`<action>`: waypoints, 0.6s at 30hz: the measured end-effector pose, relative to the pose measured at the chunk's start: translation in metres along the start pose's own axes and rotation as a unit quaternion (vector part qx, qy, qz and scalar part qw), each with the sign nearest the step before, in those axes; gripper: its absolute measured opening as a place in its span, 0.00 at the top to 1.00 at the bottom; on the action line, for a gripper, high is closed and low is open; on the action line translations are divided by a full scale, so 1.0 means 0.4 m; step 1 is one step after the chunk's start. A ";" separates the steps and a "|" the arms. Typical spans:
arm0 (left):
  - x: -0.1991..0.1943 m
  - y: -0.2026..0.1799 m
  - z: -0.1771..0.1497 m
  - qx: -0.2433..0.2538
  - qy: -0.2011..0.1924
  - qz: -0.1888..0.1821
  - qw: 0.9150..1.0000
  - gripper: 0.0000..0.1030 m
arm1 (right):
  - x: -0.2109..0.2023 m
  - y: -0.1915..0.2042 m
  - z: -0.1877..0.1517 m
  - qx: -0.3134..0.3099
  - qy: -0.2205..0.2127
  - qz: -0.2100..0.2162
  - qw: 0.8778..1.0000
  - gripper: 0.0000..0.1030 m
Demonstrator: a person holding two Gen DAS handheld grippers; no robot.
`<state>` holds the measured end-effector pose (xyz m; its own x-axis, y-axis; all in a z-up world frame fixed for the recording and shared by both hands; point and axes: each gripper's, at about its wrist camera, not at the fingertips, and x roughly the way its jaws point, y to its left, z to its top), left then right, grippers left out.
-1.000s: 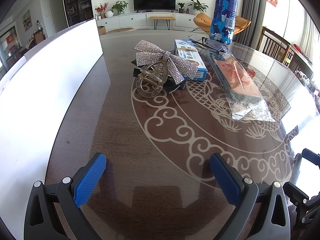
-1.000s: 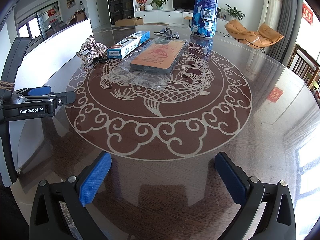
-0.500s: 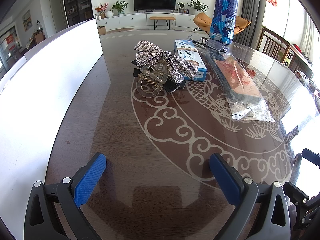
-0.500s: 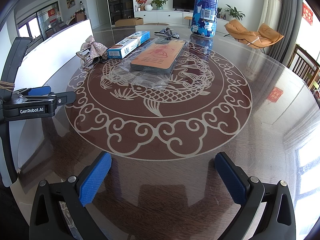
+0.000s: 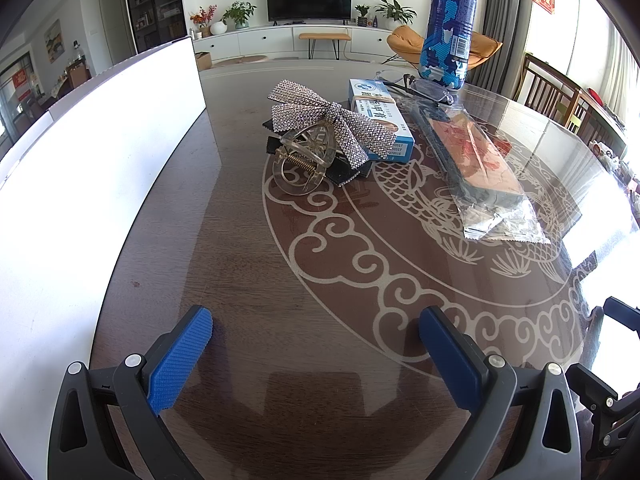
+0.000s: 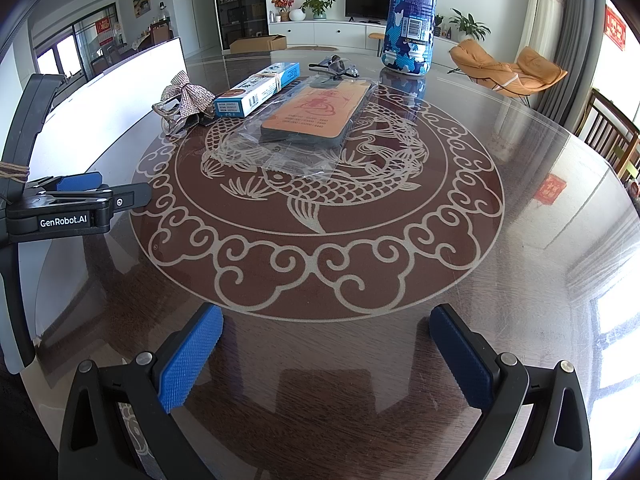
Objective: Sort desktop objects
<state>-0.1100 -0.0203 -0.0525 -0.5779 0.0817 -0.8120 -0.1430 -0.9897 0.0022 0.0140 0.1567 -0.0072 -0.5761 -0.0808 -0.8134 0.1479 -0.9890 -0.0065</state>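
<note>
A: Both tools hang low over the near edge of the bench [image 6: 520,240], nothing picked up yet. The left tool [image 5: 316,336] has its blue pads spread wide with only bare wood between them.

B: And the things to sort?

A: All bunched at the far side, so take the blue box [image 5: 380,120] as the marker. Left of it, touching its side, sits the sparkly bow [image 5: 324,120], draped over a clear claw clip [image 5: 304,164] that leans on a dark pad. Farther left stands a white board [image 5: 100,160] along the bench edge.

B: Right of the box?

A: A phone case in a clear sleeve [image 6: 316,120], lying flat just beside the box, long side parallel to it. Behind the box and the sleeve, folded glasses [image 6: 334,66], then the blue camouflage bottle [image 6: 410,16] upright at the back.

B: The right tool?

A: The right tool [image 6: 324,342] is spread wide too, empty, well short of the sleeve. I'd guess both hold back because the pile is tight: the bow and clip overlap, so the first grab needs choosing.

B: Risk?

A: That slippery sleeve, probably.
</note>
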 end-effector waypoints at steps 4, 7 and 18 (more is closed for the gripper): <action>0.000 0.000 0.000 0.000 0.000 0.000 1.000 0.00 | 0.000 0.000 0.000 0.000 0.000 0.000 1.000 0.00; -0.001 0.000 0.000 0.000 0.000 0.000 1.000 0.00 | -0.003 0.004 0.000 0.000 0.000 0.000 1.000 0.00; -0.001 0.000 0.000 0.000 0.000 0.000 1.000 0.00 | 0.000 -0.001 0.000 0.000 0.000 0.000 1.000 0.00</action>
<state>-0.1099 -0.0202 -0.0524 -0.5778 0.0816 -0.8121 -0.1428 -0.9898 0.0022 0.0140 0.1569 -0.0073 -0.5761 -0.0808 -0.8134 0.1477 -0.9890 -0.0064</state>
